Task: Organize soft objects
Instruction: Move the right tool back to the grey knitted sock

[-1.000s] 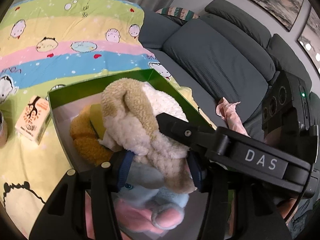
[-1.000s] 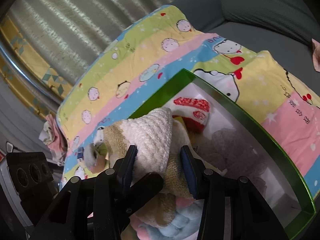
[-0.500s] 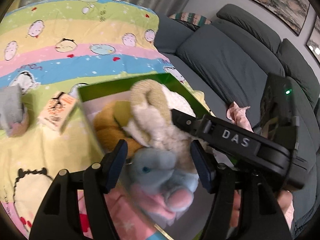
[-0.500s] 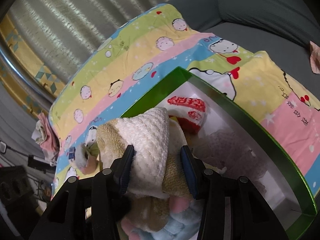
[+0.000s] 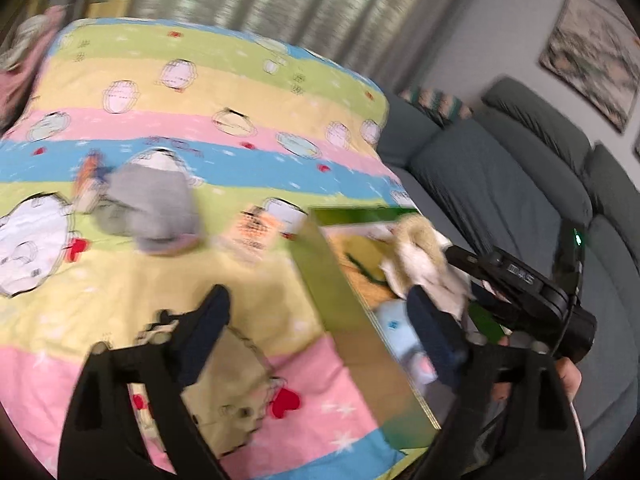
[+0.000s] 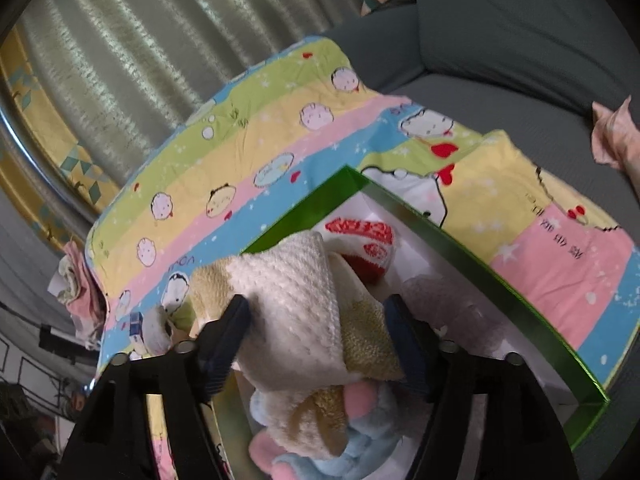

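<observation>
A green box (image 6: 480,264) with a white inside lies on a striped cartoon blanket (image 5: 200,120) and holds several soft toys. A cream and beige knitted cloth (image 6: 304,312) rests on top of a blue and pink plush (image 6: 340,452), with a red and white plush (image 6: 360,244) behind. My right gripper (image 6: 316,308) is opening, with the cloth still between its jaws and the pads easing off it. My left gripper (image 5: 316,300) is opening wide and empty, straddling the box's near wall (image 5: 352,300). A grey soft toy (image 5: 148,208) lies on the blanket to the left.
A small orange and white carton (image 5: 256,232) lies beside the box. A grey sofa (image 5: 500,184) runs along the right, with a pink cloth (image 6: 612,136) on its seat. Curtains hang behind the blanket. More cloth (image 6: 76,280) is piled at the blanket's far edge.
My left gripper let go of the blue plush, opened wide and swung left out of the box toward the blanket. My right gripper's jaws spread apart around the cream cloth.
</observation>
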